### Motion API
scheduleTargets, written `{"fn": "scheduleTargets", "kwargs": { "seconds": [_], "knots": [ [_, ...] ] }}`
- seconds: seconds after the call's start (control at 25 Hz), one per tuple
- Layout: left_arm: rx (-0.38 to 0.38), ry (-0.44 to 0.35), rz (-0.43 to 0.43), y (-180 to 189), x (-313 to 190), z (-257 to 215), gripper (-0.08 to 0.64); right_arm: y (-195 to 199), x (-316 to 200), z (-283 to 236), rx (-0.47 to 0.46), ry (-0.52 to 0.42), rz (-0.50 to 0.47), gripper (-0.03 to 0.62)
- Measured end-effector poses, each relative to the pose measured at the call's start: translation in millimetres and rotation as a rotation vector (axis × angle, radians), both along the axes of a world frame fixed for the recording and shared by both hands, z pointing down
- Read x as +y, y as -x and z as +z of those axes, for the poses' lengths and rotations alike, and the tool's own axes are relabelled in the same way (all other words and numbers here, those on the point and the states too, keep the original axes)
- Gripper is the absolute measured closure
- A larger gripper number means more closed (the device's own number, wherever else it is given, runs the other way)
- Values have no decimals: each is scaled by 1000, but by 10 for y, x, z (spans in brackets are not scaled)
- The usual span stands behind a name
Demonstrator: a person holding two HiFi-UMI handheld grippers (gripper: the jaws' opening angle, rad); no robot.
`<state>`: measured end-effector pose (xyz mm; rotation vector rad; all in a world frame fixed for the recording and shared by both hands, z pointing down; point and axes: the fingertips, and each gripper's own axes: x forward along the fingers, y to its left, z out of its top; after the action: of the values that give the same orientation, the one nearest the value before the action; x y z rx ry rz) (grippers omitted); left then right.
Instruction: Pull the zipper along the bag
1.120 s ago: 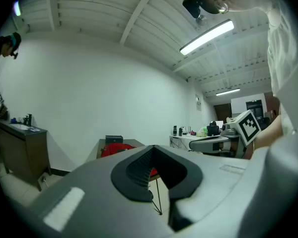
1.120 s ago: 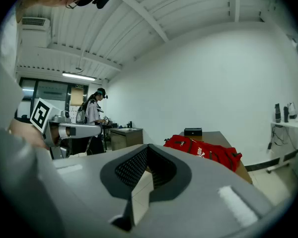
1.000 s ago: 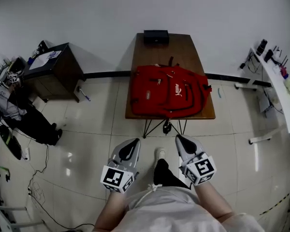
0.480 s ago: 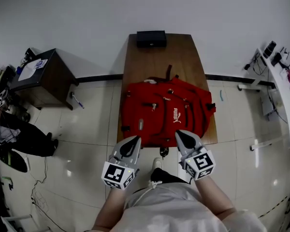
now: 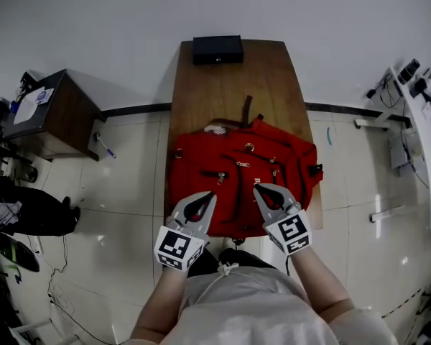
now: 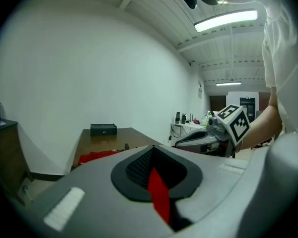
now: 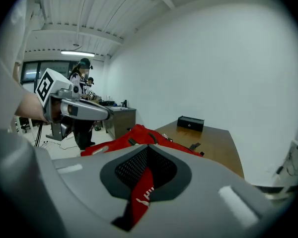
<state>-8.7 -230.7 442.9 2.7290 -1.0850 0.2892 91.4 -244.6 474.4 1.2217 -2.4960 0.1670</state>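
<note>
The pull has apparently not begun. The left gripper (image 5: 205,200) and right gripper (image 5: 262,191) hover over the bag's (image 5: 241,157) near edge, jaws together and empty.

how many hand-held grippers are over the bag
2: left hand-held gripper over the near left of the red bag, right hand-held gripper over its near right.
</note>
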Motion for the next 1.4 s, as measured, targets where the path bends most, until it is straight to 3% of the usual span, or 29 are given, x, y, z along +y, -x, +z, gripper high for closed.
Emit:
{"fn": "scheduleTargets", "kwargs": {
  "seconds": [0.2, 0.44, 0.6, 0.88, 1.12, 1.4],
  "knots": [
    [-31, 45, 45, -143, -344, 208, 554, 13, -308, 256, 85, 31, -33, 584],
    [-115, 101, 117, -350, -744, 466, 553, 113, -644, 499, 246, 27, -118, 520],
    [-182, 141, 143, -470, -931, 643, 553, 153, -757, 610, 316, 17, -169, 518],
    [-250, 207, 167, -564, -1049, 835, 553, 219, -814, 646, 299, 54, -235, 548],
    [-258, 234, 189, -579, -1082, 889, 553, 213, -794, 639, 257, 98, -257, 578],
    [-264, 211, 192, -606, -1078, 906, 554, 194, -667, 569, 247, 137, -284, 583]
  ]
}}
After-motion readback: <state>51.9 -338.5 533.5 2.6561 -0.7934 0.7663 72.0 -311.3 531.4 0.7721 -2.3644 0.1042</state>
